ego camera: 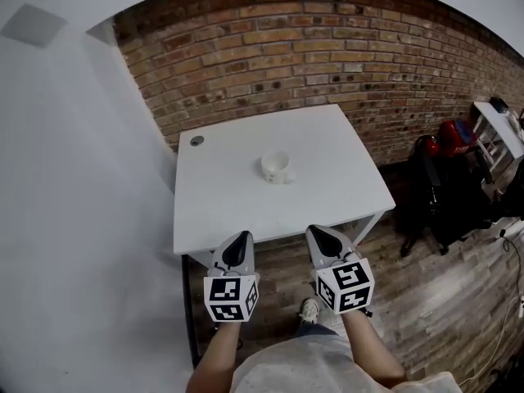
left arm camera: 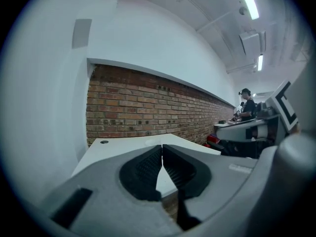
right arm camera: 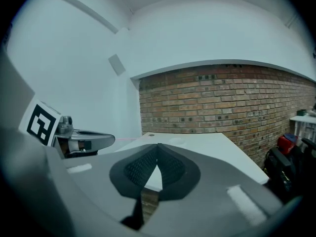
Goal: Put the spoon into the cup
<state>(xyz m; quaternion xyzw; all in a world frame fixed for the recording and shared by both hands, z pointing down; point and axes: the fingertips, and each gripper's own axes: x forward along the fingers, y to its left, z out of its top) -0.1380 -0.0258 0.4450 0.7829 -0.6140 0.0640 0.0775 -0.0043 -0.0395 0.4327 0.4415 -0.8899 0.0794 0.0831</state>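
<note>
Currently cup (ego camera: 276, 167) stands mid table (ego camera: 213, 211), equally ahead of left gripper (ego camera: 243, 237) and right gripper (ego camera: 316, 232); both closed, empty; spoon unseen.

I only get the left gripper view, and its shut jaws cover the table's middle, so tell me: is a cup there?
Observer: Yes, the head view shows a white cup upright near the middle of the table.
Operator: Any spoon beside it?
Observer: No spoon shows anywhere on that table.
Operator: And the right gripper?
Observer: Its own view shows the right gripper shut, with nothing between its jaws.
</note>
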